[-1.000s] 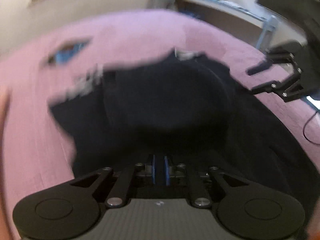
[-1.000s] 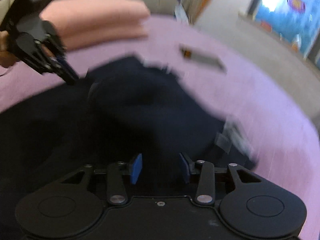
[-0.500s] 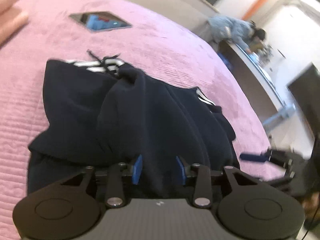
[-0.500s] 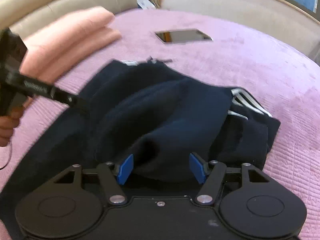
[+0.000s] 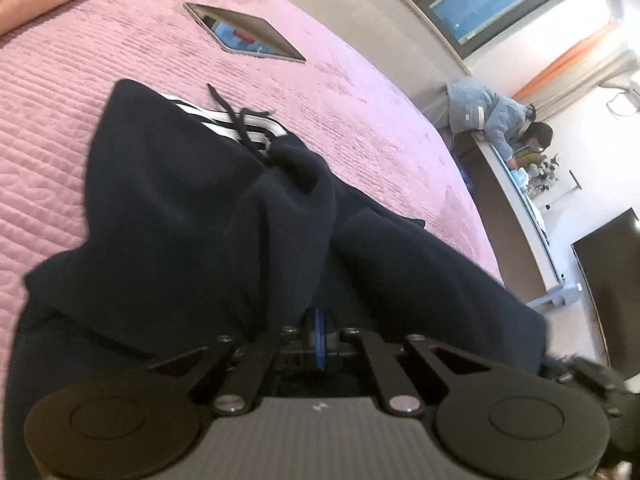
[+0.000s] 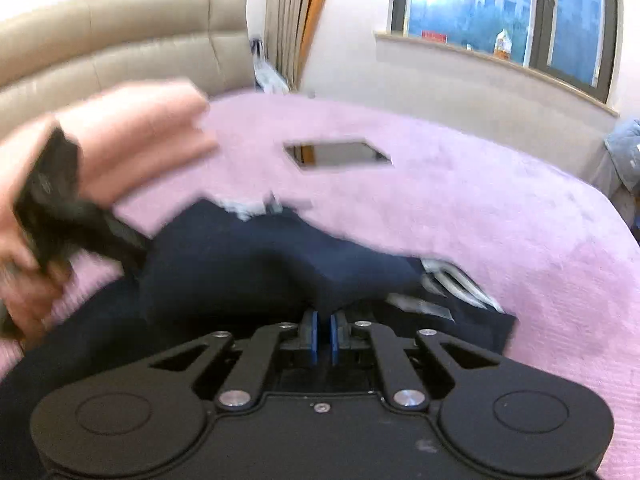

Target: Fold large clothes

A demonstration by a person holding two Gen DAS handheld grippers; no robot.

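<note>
Your left hand-held gripper [image 5: 319, 334] has its blue pads pressed together at six o'clock of the left wrist view, and a fold of the dark navy garment [image 5: 192, 216] is pinched between them. Your right hand-held gripper [image 6: 323, 336] has its pads drawn in to a narrow slit, with a raised ridge of the same navy garment [image 6: 248, 264] caught at their tips.

That garment lies bunched on the pink bedspread [image 5: 48, 112], filling the middle of both views and running down under each tool. In the left wrist view its waistband end points toward eleven o'clock, where white stripes [image 5: 240, 124] and a loose dark drawstring [image 5: 228, 108] show just beside the cloth's upper edge. In the right wrist view more white stripes [image 6: 456, 284] show at about three o'clock of the heap (this view is blurred, so the folds are hard to read).

A tablet [image 5: 244, 36] lies flat on the bedspread at twelve o'clock, well apart from the garment; the right wrist view shows it too [image 6: 338, 154]. Folded pink bedding [image 6: 132, 136] sits toward ten o'clock in the right wrist view, and your left tool appears there as a dark blur [image 6: 68, 216] at nine o'clock, touching the garment's edge. At three o'clock in the left wrist view a person in a pale blue jacket [image 5: 484, 116] leans over a long worktop [image 5: 516, 200].
</note>
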